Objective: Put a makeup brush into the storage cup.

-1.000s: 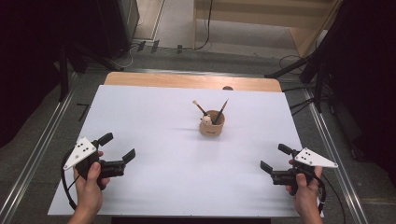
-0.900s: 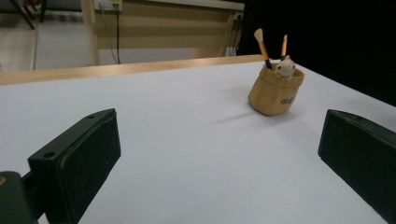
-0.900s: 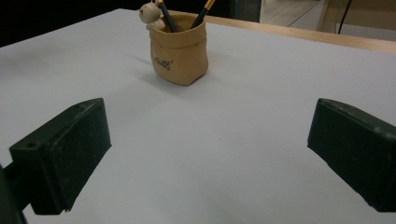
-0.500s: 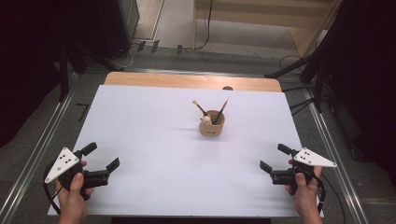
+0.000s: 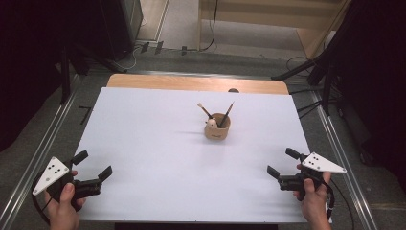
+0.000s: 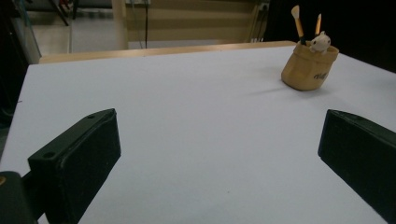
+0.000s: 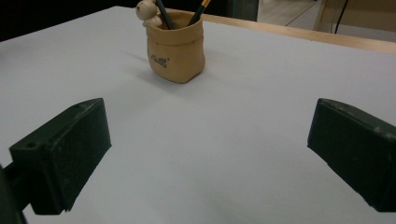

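Note:
A small tan sack-shaped pot (image 5: 217, 128) stands upright near the middle of the white table (image 5: 158, 143). It holds two brushes (image 5: 227, 113) and a little pale figure (image 5: 211, 123). The pot (image 6: 308, 67) sits far ahead and to the right in the left gripper view, and closer, ahead and to the left (image 7: 176, 47), in the right gripper view. My left gripper (image 5: 93, 164) hovers open at the front left corner. At the front right, my right gripper (image 5: 283, 161) is open too. Nothing lies between either pair of jaws.
A wooden strip (image 5: 191, 84) borders the table's far edge. Metal rails (image 5: 45, 139) run along both sides of the table. Dark stands and cables (image 5: 330, 67) crowd the floor behind and to the right.
My left gripper has drawn back toward the front left corner of the table, still open. The right gripper and the pot have stayed put.

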### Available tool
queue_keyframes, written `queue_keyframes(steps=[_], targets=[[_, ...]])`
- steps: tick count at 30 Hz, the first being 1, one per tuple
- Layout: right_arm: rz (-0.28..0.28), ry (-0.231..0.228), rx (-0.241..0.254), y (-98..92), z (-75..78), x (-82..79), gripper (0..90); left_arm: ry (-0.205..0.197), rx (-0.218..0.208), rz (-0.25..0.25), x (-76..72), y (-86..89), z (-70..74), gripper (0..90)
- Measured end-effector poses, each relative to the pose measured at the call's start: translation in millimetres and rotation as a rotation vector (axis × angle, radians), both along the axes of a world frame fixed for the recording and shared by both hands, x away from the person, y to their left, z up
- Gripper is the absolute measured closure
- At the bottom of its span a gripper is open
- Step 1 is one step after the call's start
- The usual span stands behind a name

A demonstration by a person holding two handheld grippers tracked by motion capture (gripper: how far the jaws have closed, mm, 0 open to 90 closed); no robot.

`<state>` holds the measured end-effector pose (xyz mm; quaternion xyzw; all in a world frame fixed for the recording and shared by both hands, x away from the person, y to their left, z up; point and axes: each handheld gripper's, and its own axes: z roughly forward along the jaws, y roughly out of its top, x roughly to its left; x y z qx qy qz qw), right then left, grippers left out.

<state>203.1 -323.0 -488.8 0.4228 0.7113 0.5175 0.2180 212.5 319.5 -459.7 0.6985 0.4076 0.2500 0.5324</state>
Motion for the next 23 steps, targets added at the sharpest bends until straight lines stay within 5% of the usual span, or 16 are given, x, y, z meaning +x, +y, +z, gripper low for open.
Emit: queue_keyframes(steps=[6, 23], targets=[[-0.002, 0.010, -0.007, 1.9, -1.5, 2.2, 0.0, -0.009, -0.036, 0.017, -1.1, 14.5, 1.1, 0.0], [0.000, 0.007, -0.004, 3.2, -1.9, 1.5, 0.0, -0.007, -0.022, 0.015, 2.1, 13.7, -0.4, 0.0]])
